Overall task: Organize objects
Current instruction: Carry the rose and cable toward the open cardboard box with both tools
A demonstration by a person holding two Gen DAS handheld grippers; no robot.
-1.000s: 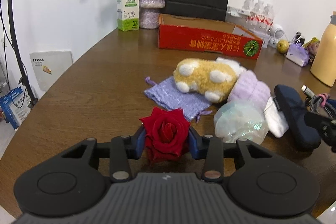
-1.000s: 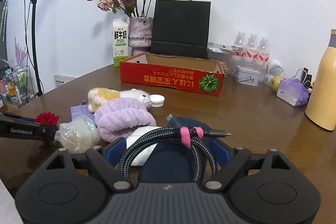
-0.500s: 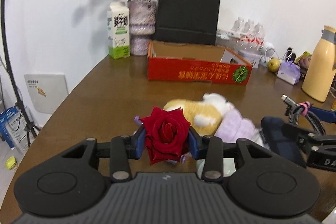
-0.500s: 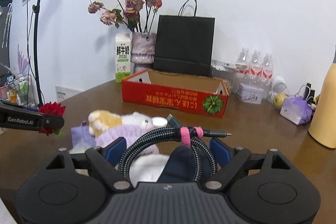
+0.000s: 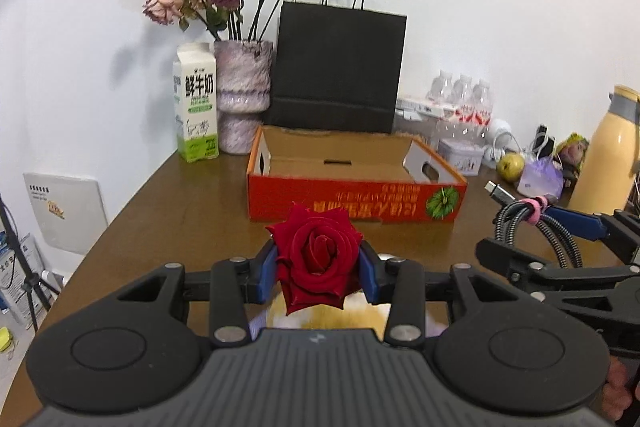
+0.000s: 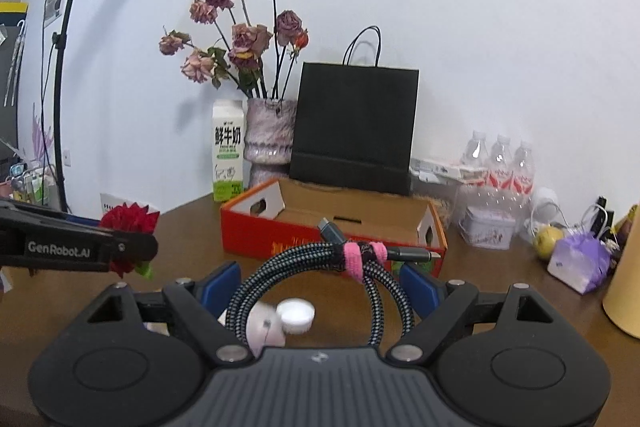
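My left gripper (image 5: pixel 318 273) is shut on a red rose (image 5: pixel 318 259) and holds it above the table, short of the open red cardboard box (image 5: pixel 356 195). The rose also shows in the right wrist view (image 6: pixel 129 223), at the left. My right gripper (image 6: pixel 320 281) is shut on a coiled braided cable (image 6: pixel 320 267) bound with pink ties. The cable also shows in the left wrist view (image 5: pixel 528 223), at the right. The box (image 6: pixel 332 227) lies just ahead of the right gripper and looks empty inside.
A milk carton (image 5: pixel 196 103), a vase of dried roses (image 5: pixel 244 95) and a black paper bag (image 5: pixel 340 67) stand behind the box. Water bottles (image 6: pixel 500 167), a small tin (image 6: pixel 486 233) and a yellow flask (image 5: pixel 608 155) are at the right. A white cap (image 6: pixel 296 315) lies below.
Both grippers have lifted off the pile of soft toys and moved forward toward the red box, each keeping its object. The pile has dropped mostly out of view.
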